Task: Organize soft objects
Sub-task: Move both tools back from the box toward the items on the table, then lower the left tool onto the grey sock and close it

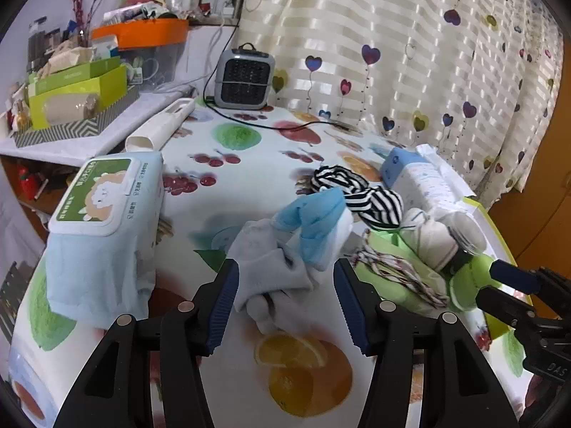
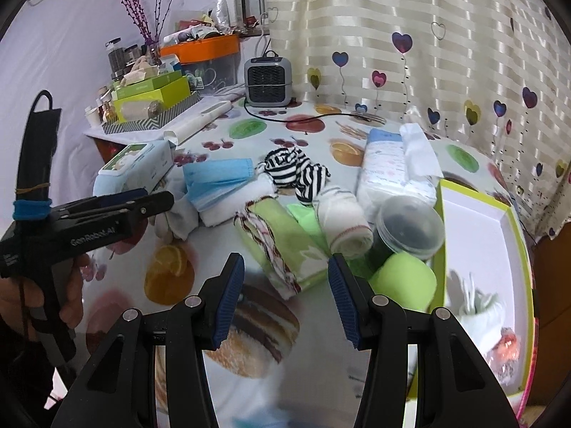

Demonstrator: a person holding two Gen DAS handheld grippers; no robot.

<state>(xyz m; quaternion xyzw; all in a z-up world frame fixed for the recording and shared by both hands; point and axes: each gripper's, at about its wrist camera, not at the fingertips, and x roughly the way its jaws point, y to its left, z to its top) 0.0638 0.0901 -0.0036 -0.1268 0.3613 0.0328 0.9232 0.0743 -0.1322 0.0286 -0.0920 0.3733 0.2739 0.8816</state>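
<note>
I've got the left gripper point(image 1: 285, 303) with fingers spread around the crumpled pale grey sock point(image 1: 271, 271) on the fruit-print counter point(image 1: 249, 178); next I squeeze. The right gripper point(image 2: 285, 299) is open too, near the green rolled towel point(image 2: 282, 239) (box beside it).

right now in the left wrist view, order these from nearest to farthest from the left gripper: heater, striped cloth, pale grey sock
1. pale grey sock, between the left gripper fingers
2. striped cloth, mid-table, slightly right
3. heater, at the far edge by the curtain
</note>
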